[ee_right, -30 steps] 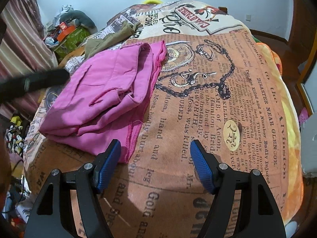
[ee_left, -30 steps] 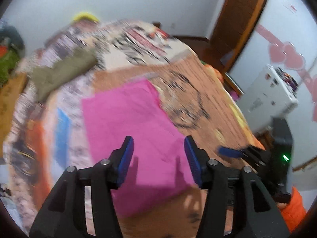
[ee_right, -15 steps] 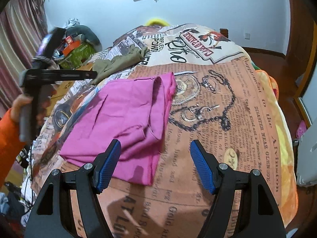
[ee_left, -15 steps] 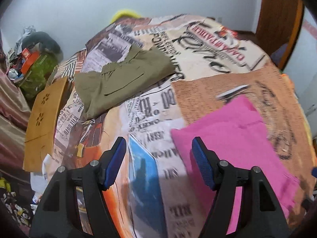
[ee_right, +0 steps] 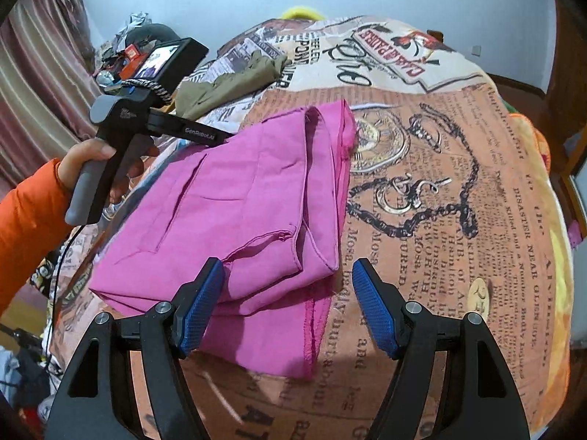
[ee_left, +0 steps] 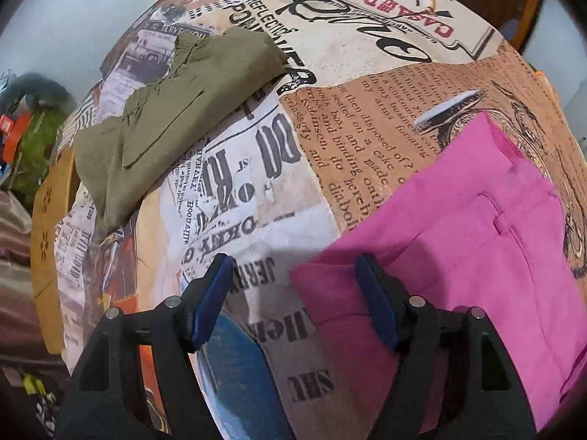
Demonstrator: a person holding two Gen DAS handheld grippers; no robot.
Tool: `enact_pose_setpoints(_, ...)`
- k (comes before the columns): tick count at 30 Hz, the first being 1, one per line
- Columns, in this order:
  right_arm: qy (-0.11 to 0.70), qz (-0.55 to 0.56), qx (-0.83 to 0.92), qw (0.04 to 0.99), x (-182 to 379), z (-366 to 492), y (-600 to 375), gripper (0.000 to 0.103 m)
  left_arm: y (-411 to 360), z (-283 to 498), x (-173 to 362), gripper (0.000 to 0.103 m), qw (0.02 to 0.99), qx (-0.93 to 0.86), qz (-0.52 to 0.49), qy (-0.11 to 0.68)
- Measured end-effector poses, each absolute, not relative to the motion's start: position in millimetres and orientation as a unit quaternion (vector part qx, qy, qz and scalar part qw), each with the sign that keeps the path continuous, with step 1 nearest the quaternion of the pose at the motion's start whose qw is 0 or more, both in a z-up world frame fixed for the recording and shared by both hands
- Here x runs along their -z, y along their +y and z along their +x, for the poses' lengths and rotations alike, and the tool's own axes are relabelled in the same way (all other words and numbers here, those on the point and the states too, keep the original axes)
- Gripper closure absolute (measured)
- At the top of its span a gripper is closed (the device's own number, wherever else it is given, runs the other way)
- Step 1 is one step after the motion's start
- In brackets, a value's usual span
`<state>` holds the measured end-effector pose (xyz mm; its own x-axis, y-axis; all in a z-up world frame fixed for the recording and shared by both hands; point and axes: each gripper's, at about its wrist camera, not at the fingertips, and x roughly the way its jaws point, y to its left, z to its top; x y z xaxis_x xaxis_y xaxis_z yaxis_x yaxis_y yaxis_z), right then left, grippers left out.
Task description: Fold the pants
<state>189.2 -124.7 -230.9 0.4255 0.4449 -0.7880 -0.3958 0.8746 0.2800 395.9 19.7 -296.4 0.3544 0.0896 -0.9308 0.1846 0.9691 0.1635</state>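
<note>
Folded pink pants [ee_right: 238, 220] lie on the bed's printed blanket [ee_right: 440, 220]; they also show at the right of the left wrist view [ee_left: 477, 249]. My right gripper [ee_right: 288, 304] is open and empty, just above the pants' near edge. My left gripper [ee_left: 297, 300] is open and empty, over the blanket [ee_left: 256, 190] at the pants' left corner. The hand-held left gripper's body shows in the right wrist view [ee_right: 124, 124], beyond the pants' far left side.
Olive green pants [ee_left: 176, 110] lie folded farther up the bed, also visible in the right wrist view [ee_right: 227, 84]. A wooden board [ee_left: 51, 227] stands beside the bed's left edge. Clutter [ee_right: 121, 55] is piled by the curtain. A wooden door [ee_left: 488, 7] is behind.
My left gripper has swung left off the pink pants and now faces the olive pants and the blanket. My right gripper has drawn back and risen slightly; the pink pants stay folded.
</note>
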Motion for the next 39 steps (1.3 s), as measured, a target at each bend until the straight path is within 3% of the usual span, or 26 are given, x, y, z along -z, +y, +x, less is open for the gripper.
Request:
enact_pose_setpoints(13,0.467,0.023,-0.21,0.858,227,203,-153,0.032,66,318,273,0.03,0.813,0.023,0.053,0.579)
enact_pose_setpoints(26,0.46,0.03,-0.231,0.857,227,190,-145,0.032,50,221,259,0.03,0.829,0.033,0.003,0.558)
enact_pose_setpoints(33,0.468,0.018,-0.237,0.851,236,195,-145,0.053,62,213,258,0.029,0.841,0.001,0.02,0.541)
enact_pose_setpoints(39,0.463,-0.002,-0.239,0.854,236,190,-145,0.061,71,205,263,0.025,0.849,-0.009,0.023,0.529)
